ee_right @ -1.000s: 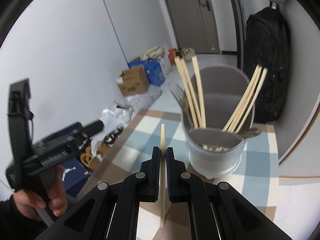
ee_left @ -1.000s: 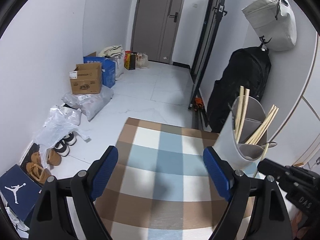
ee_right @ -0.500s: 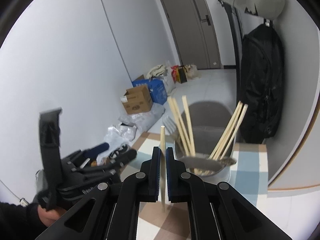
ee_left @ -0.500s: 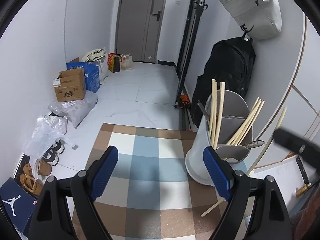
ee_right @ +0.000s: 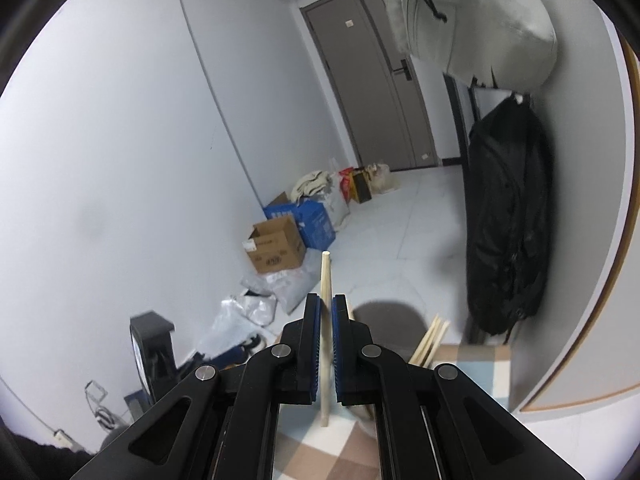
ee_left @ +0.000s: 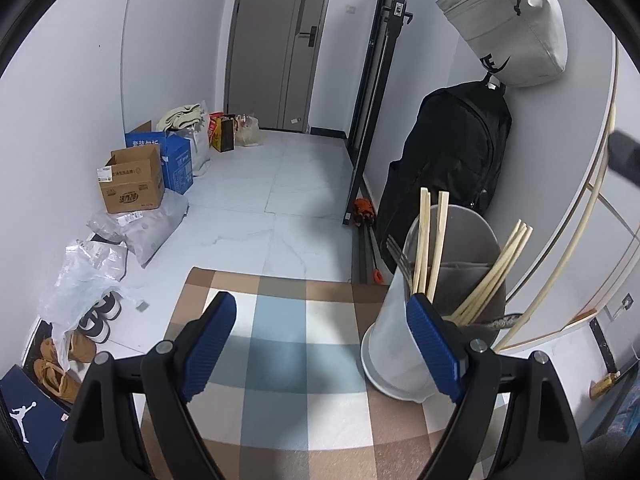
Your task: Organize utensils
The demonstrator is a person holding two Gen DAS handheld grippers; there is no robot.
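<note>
We looked across a bench under a checked cloth (ee_left: 280, 344) of brown, blue and white squares, with the tiled floor and a grey door (ee_left: 276, 40) beyond at twelve o'clock. At two o'clock from the left claw hung a black backpack (ee_left: 452, 152) with a pale bag (ee_left: 508, 24) above it on the wall. At ten o'clock an open cardboard box (ee_left: 132, 184) sat on the floor against a blue one. A grey divided utensil holder (ee_left: 404, 336) stood on the cloth at three o'clock of the left claw (ee_left: 320, 344), its wall just behind that claw's right pad; chopsticks (ee_left: 430, 248) and a fork (ee_left: 400, 256) rose from its compartments. The left claw was spread wide with nothing between its pads. In the right wrist view the right claw (ee_right: 327, 320) was pressed together on a single wooden chopstick (ee_right: 326, 276), held upright, its tip at twelve o'clock above the pads, its other end showing below them, with the holder's rim just beyond.
</note>
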